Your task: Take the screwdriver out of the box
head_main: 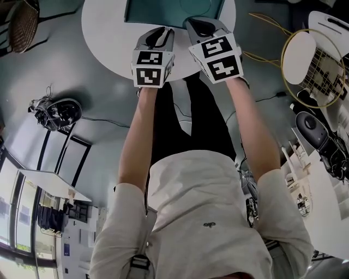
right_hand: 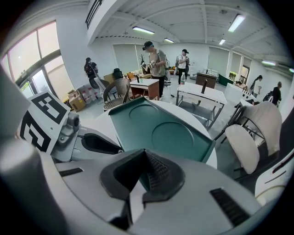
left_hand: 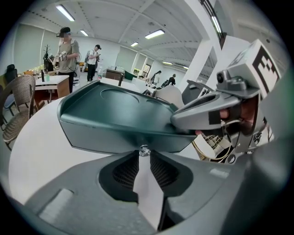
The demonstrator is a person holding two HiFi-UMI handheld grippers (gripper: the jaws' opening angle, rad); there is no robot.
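Observation:
A teal box [head_main: 174,11] lies with its lid down on the round white table [head_main: 103,27]; no screwdriver is in view. In the left gripper view the box's [left_hand: 115,114] front wall fills the middle, with a small silver knob [left_hand: 144,150] at its lower edge. My left gripper [left_hand: 144,153] is pinched on that knob with its tips. My right gripper [right_hand: 144,153] is shut with nothing between its pads, right at the front edge of the lid [right_hand: 161,128]. In the head view the left gripper [head_main: 162,30] and the right gripper [head_main: 199,24] sit side by side at the box's near edge.
A wicker chair [head_main: 22,24] stands left of the table and a white chair [head_main: 319,60] to its right. Cables and a dark device [head_main: 54,111] lie on the floor. Several people stand at tables far behind [right_hand: 156,59].

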